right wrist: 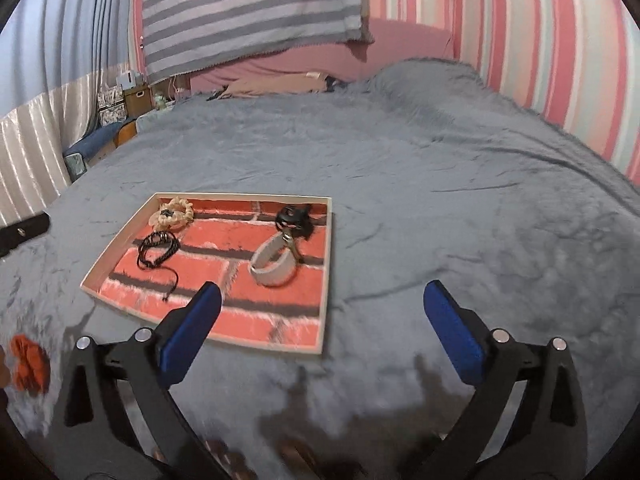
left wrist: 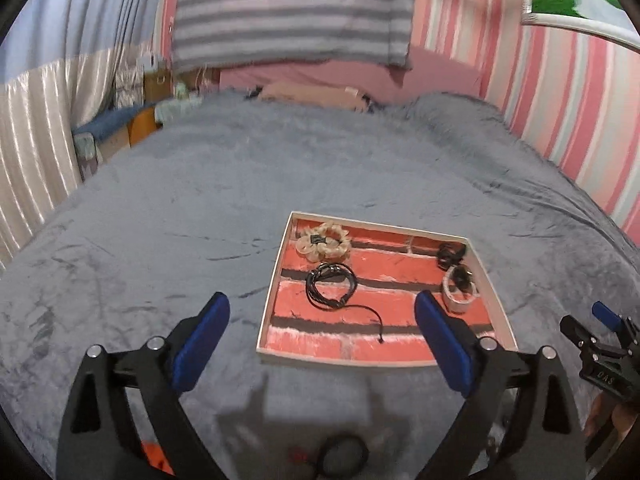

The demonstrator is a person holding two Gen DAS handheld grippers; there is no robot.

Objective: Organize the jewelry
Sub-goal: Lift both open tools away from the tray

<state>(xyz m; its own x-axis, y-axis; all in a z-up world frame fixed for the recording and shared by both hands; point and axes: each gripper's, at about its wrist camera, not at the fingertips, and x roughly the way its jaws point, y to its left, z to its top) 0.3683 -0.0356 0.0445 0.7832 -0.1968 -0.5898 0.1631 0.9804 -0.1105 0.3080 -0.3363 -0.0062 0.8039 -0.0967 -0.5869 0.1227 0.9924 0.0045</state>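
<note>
A shallow white-rimmed tray (left wrist: 276, 264) (right wrist: 326, 280) with a red brick-pattern floor lies on the grey bed. In it are a cream scrunchie (left wrist: 324, 242) (right wrist: 172, 214), a black cord bracelet (left wrist: 332, 286) (right wrist: 158, 248), a white band (left wrist: 460, 292) (right wrist: 274, 266) and a small black clip (left wrist: 450, 254) (right wrist: 292, 216). My left gripper (left wrist: 322, 320) is open and empty, just short of the tray's near edge. My right gripper (right wrist: 322, 314) is open and empty over the tray's near right corner; it also shows in the left wrist view (left wrist: 600, 332). A black ring (left wrist: 344, 454) and an orange scrunchie (right wrist: 30, 362) (left wrist: 158, 458) lie on the blanket outside the tray.
The grey fuzzy blanket (left wrist: 200, 208) (right wrist: 480, 200) covers the whole bed. A pink striped wall (right wrist: 560, 60) runs along the right. A striped cloth (left wrist: 292, 12) hangs at the head. Boxes and curtains (left wrist: 40, 120) stand off the left side.
</note>
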